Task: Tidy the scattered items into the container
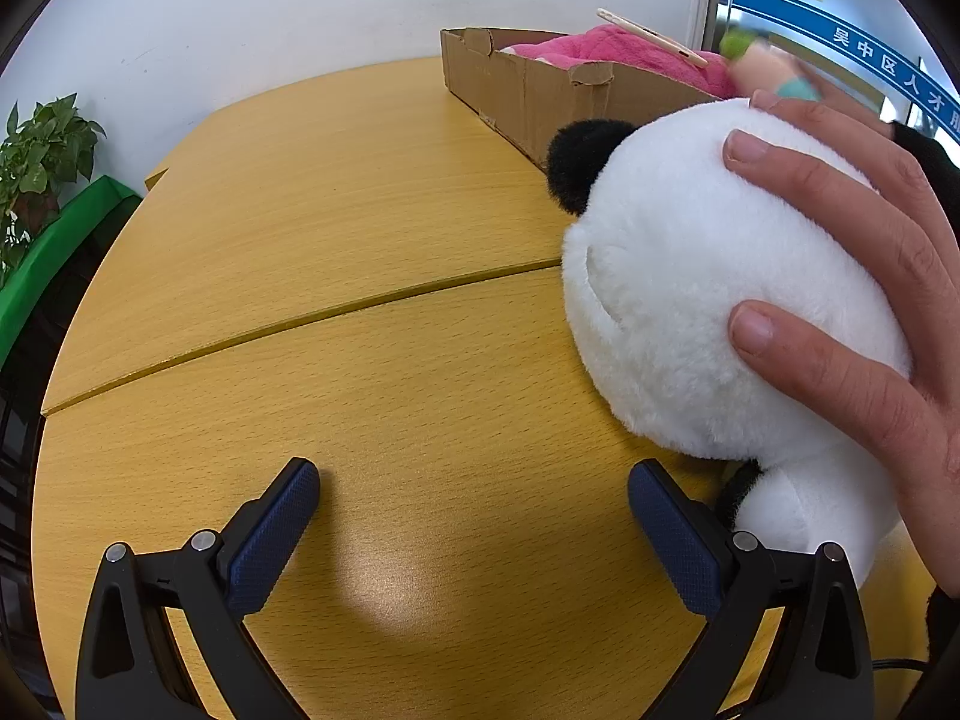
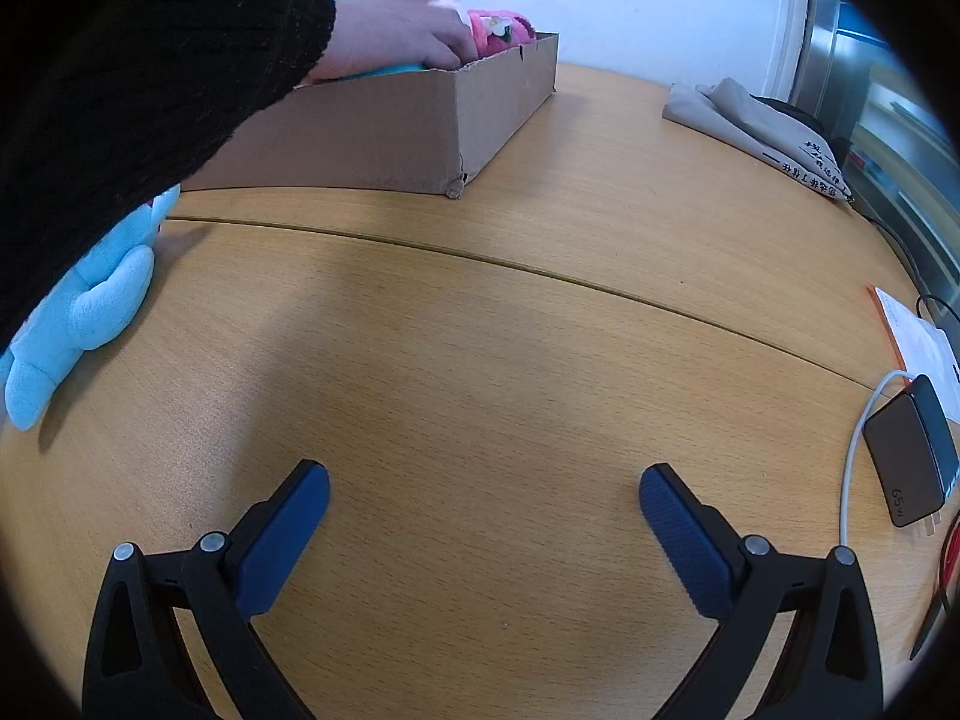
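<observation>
A cardboard box (image 1: 528,96) stands at the far side of the wooden table and holds a pink plush (image 1: 606,51); the box also shows in the right wrist view (image 2: 384,126) with the pink plush (image 2: 498,30) in it. A bare hand (image 1: 852,276) rests on a white and black panda plush (image 1: 708,300) at the right. In the right wrist view another hand (image 2: 396,36) reaches into the box. A light blue plush (image 2: 90,306) lies at the left on the table. My left gripper (image 1: 474,498) is open and empty over the table. My right gripper (image 2: 483,498) is open and empty.
A potted plant (image 1: 42,162) and green surface (image 1: 54,252) lie beyond the table's left edge. A grey cloth bag (image 2: 756,126), an orange-edged paper (image 2: 918,342) and a black charger (image 2: 912,450) with white cable sit on the right. A black sleeve (image 2: 138,72) covers the upper left.
</observation>
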`<action>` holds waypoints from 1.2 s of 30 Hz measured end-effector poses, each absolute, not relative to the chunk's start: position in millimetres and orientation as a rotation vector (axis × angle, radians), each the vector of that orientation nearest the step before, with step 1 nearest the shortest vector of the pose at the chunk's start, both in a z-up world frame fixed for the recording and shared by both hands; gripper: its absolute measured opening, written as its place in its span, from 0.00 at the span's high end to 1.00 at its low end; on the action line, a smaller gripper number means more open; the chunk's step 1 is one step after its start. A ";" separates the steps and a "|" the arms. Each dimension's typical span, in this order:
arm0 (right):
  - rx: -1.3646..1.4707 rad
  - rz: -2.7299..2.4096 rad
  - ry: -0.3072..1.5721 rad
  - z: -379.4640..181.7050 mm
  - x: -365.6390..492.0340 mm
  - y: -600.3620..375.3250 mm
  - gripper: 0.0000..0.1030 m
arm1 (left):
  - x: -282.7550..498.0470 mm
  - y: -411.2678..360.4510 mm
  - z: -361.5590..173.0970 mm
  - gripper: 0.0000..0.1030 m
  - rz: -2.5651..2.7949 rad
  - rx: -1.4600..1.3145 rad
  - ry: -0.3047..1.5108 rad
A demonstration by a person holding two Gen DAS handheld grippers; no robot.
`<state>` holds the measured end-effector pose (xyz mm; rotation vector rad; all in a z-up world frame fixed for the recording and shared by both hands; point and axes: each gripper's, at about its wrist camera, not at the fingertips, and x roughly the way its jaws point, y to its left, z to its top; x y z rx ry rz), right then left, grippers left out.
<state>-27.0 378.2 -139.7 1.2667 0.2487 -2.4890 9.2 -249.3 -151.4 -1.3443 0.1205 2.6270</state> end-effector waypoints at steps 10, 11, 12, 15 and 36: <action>1.267 -2.489 0.249 -139.6 -26.3 378.2 0.00 | 8.1 -249.0 -149.8 0.00 2.626 -1.344 0.121; 1.267 -2.489 0.249 -139.6 -26.3 378.2 0.00 | 6.9 -249.1 -150.1 0.00 2.626 -1.344 0.121; 1.267 -2.489 0.249 -139.7 -26.2 378.1 0.00 | 6.7 -249.9 -149.4 0.00 2.625 -1.344 0.121; 1.267 -2.489 0.250 -139.6 -26.0 378.2 0.00 | 4.4 -247.0 -151.4 0.00 2.624 -1.346 0.121; 1.267 -2.489 0.250 -140.1 -25.7 378.5 0.00 | 0.7 -251.5 -156.6 0.00 2.626 -1.343 0.122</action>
